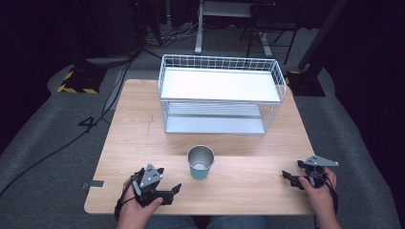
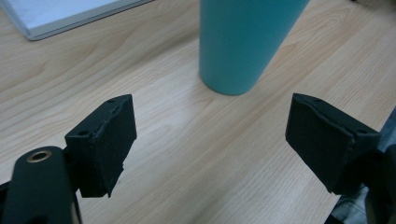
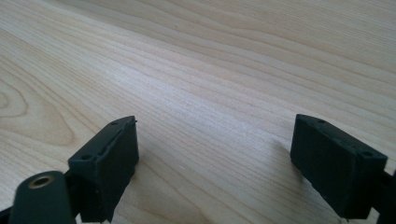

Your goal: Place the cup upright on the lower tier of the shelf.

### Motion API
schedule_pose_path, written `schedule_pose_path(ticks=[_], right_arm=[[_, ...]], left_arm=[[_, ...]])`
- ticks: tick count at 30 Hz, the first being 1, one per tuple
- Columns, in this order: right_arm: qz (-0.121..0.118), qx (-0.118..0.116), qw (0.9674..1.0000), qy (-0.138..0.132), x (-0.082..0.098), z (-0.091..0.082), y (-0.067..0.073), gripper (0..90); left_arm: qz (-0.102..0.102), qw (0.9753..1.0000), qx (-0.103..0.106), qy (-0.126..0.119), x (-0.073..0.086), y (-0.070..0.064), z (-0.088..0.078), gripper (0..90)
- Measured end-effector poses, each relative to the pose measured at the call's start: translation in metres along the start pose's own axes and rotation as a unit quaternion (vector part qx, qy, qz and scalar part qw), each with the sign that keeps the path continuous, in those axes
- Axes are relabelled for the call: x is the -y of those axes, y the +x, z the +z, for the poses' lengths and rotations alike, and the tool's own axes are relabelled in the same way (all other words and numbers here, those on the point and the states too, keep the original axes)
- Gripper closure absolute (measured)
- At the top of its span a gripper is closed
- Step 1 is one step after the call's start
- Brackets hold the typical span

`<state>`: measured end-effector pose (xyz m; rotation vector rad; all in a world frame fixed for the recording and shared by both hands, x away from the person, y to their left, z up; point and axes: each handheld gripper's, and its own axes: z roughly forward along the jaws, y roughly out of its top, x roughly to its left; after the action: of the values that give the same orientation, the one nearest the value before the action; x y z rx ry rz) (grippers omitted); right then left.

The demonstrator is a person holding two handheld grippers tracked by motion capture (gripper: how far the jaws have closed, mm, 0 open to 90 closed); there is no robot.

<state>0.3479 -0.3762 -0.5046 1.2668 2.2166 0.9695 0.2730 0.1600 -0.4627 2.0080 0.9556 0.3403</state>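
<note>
A teal cup (image 1: pixel 200 162) with a shiny metal inside stands upright at the front middle of the wooden table (image 1: pixel 133 124). My left gripper (image 1: pixel 169 180) rests near the front edge, just left of the cup, with its jaws pointing toward it. In the left gripper view the cup (image 2: pixel 247 42) stands a short way ahead of the open gripper (image 2: pixel 210 121), slightly right of centre, with nothing between the jaws. My right gripper (image 1: pixel 292 171) sits at the front right, well apart from the cup. In its own view that gripper (image 3: pixel 215 140) is open over bare wood.
A white wire rack (image 1: pixel 220 93) with two shelves stands at the back middle of the table, behind the cup. Its lower shelf edge (image 2: pixel 60 14) shows at the top left of the left gripper view. Dark floor, cables and stands surround the table.
</note>
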Motion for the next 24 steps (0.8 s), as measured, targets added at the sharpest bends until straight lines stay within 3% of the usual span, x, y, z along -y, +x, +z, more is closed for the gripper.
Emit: schedule_pose_path(ticks=[17, 19, 24], right_arm=[[0.0, 0.0, 1.0, 0.0, 0.0, 0.0, 0.0, 15.5], [0.0, 0.0, 1.0, 0.0, 0.0, 0.0, 0.0, 15.5], [0.0, 0.0, 1.0, 0.0, 0.0, 0.0, 0.0, 15.4]], left_arm=[[0.001, 0.9993, 0.033, -0.018, -0.015, -0.021, 0.032, 16.9], [0.007, 0.9993, 0.032, -0.019, -0.016, -0.023, 0.036, 16.5], [-0.005, 0.9995, 0.023, -0.022, -0.016, -0.022, 0.048, 15.8]])
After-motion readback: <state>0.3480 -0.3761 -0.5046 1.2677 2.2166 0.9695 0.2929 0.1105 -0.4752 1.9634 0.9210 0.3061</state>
